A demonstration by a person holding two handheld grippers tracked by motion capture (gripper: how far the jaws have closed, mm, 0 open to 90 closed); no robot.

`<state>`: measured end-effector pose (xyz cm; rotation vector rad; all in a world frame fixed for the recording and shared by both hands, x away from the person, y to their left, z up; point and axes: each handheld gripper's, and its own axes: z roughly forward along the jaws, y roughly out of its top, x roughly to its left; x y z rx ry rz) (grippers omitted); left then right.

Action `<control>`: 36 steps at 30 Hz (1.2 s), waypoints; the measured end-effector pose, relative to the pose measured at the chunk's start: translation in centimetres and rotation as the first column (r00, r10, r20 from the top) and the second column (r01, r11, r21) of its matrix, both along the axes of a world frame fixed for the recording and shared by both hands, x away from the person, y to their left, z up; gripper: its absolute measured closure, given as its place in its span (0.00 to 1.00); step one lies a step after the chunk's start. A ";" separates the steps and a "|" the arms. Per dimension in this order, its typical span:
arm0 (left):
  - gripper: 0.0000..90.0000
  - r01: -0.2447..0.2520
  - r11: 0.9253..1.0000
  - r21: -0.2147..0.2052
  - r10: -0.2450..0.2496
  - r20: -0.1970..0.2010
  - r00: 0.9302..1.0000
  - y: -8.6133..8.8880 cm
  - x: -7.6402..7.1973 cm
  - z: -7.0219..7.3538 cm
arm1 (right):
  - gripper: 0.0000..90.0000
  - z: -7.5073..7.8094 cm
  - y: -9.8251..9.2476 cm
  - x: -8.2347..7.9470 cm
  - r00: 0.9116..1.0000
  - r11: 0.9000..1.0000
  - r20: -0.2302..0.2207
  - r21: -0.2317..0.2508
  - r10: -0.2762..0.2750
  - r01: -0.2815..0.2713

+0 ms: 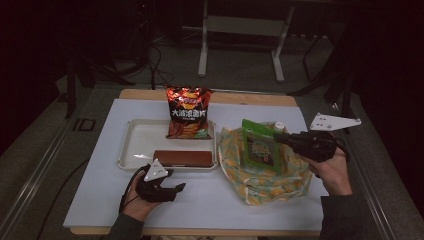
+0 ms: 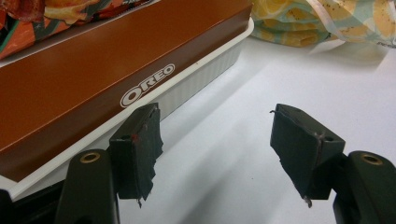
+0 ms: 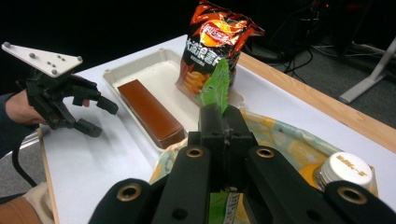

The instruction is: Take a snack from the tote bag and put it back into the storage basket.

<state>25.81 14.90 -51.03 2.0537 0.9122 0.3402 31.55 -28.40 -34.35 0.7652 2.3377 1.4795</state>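
My right gripper (image 1: 278, 137) (image 3: 219, 116) is shut on the top edge of a green snack packet (image 1: 260, 147) (image 3: 216, 86), which it holds upright over a yellow patterned cloth bag (image 1: 265, 175) (image 3: 289, 144). A white-capped bottle (image 1: 279, 125) (image 3: 348, 170) stands in the bag beside the packet. My left gripper (image 1: 176, 191) (image 2: 215, 135) (image 3: 99, 117) rests open on the white table, just in front of the tray, with nothing between its pads. A brown Oreo box (image 1: 182, 158) (image 2: 84, 79) (image 3: 149, 112) lies along the front of the white tray (image 1: 135, 145) (image 2: 205, 77) (image 3: 144, 74).
An orange chip bag (image 1: 189, 112) (image 3: 217, 46) leans upright at the tray's back right corner. The white table top (image 1: 200, 205) has bare room in front of the tray and to its left. Dark floor, cables and a frame's legs lie beyond the far edge.
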 end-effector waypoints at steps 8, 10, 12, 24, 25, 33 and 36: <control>0.37 0.000 1.000 -0.002 0.000 -0.001 1.000 0.0 0.0 0.0 | 1.00 0.5 0.3 -0.2 1.000 1.000 0.004 0.017 0.023 -0.023; 0.37 0.000 1.000 -0.002 0.000 -0.002 1.000 -0.1 0.0 -0.1 | 1.00 0.5 0.4 -0.2 1.000 0.999 0.006 0.024 0.029 -0.029; 0.37 0.002 1.000 0.000 -0.002 -0.002 1.000 -0.1 0.0 -0.1 | 1.00 0.6 0.5 -0.2 0.999 0.999 0.005 0.025 0.034 -0.034; 0.37 0.002 1.000 0.000 -0.002 -0.006 1.000 -0.1 0.1 -0.1 | 1.00 0.8 1.0 -0.1 0.999 0.998 0.006 0.036 0.052 -0.052; 0.37 0.001 1.000 -0.001 -0.001 -0.006 1.000 -0.1 0.1 -0.1 | 1.00 0.8 1.1 -0.1 0.999 0.998 0.006 0.037 0.052 -0.052; 0.37 0.005 1.000 0.003 -0.005 -0.006 1.000 -0.1 0.1 -0.2 | 1.00 0.9 1.7 0.0 0.998 0.997 0.007 0.047 0.058 -0.059; 0.37 0.005 1.000 0.002 -0.005 -0.006 1.000 -0.1 0.1 -0.2 | 1.00 0.9 2.0 0.1 0.998 0.997 0.007 0.047 0.063 -0.064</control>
